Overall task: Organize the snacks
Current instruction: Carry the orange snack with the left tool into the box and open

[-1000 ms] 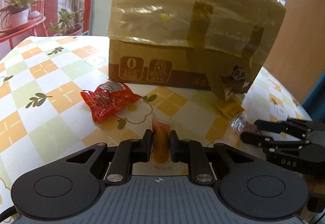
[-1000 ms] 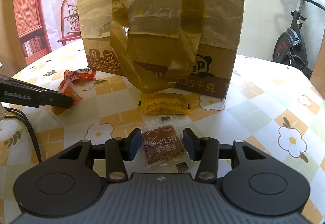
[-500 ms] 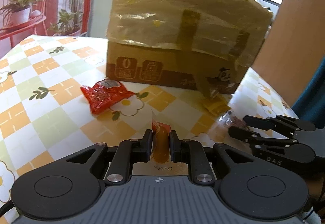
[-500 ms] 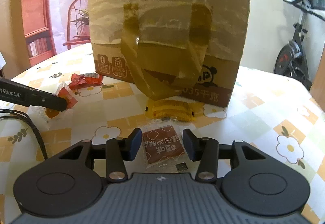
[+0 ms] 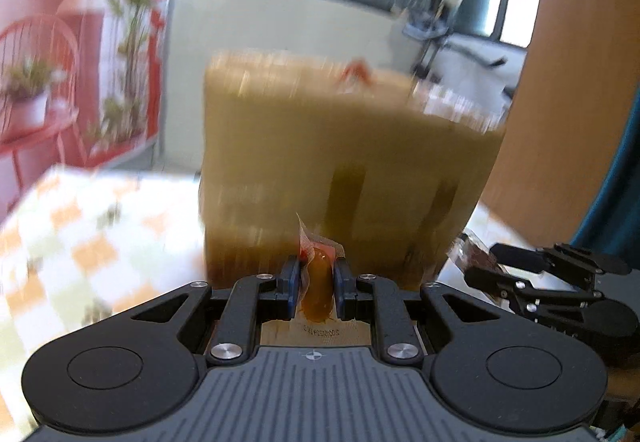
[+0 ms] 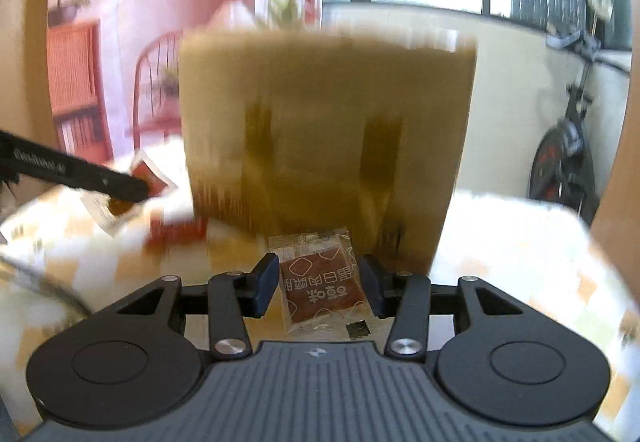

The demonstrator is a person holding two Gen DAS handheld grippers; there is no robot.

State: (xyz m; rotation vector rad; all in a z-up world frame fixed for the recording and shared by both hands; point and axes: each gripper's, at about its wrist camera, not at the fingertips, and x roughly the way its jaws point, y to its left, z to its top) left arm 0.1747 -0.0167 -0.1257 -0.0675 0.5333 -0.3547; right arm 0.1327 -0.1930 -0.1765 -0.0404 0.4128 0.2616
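- Left wrist view: the left gripper (image 5: 316, 284) pinches an orange snack (image 5: 318, 282) tight, up off the table (image 5: 80, 242). The big brown box (image 5: 340, 169) stands just ahead.
- Right wrist view: the right gripper (image 6: 320, 282) holds a brown snack (image 6: 322, 288) by its sides, facing the same box.
- I think the step is carrying both snacks to the box. Next, each must go over the top, then drop.

Left hand-held gripper (image 5: 316, 284) tipped somewhat downward, jaws pinched tight on a narrow orange snack packet (image 5: 317, 288) standing on edge between the pads; right hand-held gripper (image 6: 319, 284) angled down alike, jaws set partly apart, pads against both edges of a flat brown snack packet (image 6: 323, 284); both held side by side.
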